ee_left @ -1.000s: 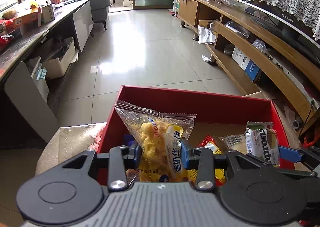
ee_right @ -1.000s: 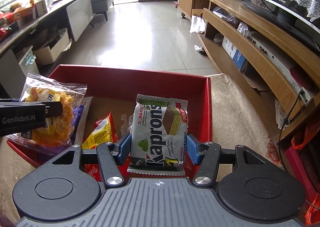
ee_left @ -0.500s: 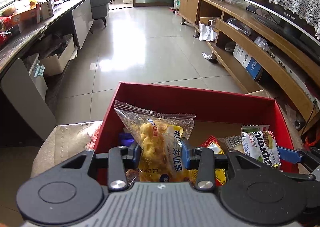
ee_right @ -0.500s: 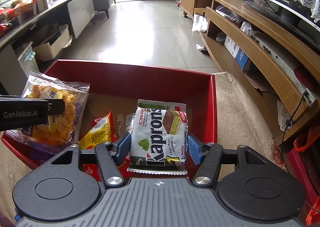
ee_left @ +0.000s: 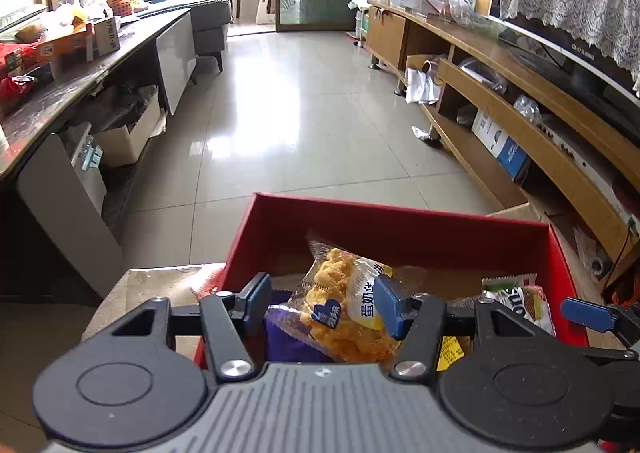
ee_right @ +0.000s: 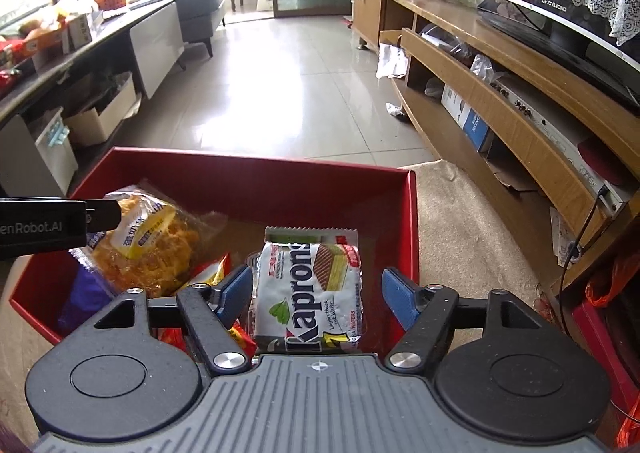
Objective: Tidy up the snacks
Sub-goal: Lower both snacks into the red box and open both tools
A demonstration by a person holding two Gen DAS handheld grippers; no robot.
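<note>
— Glossy floor tiles are seen beyond the red cardboard box (ee_left: 400,229). And the left gripper (ee_left: 324,305)?
— Opening, its grip released; the clear bag of yellow puffs (ee_left: 348,313) lies tilted inside the box.
— From the right wrist?
— The right gripper (ee_right: 318,293) is opening too; the white Kaprons wafer pack (ee_right: 308,285) sits loose between its jaws, in the box.

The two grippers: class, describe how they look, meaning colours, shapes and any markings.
The left gripper and the right gripper look alike: a ribbed grey body, round black discs either side, black link arms with silver pivots, and blue finger pads. One side bar reads "enRobot.AI" in white.
</note>
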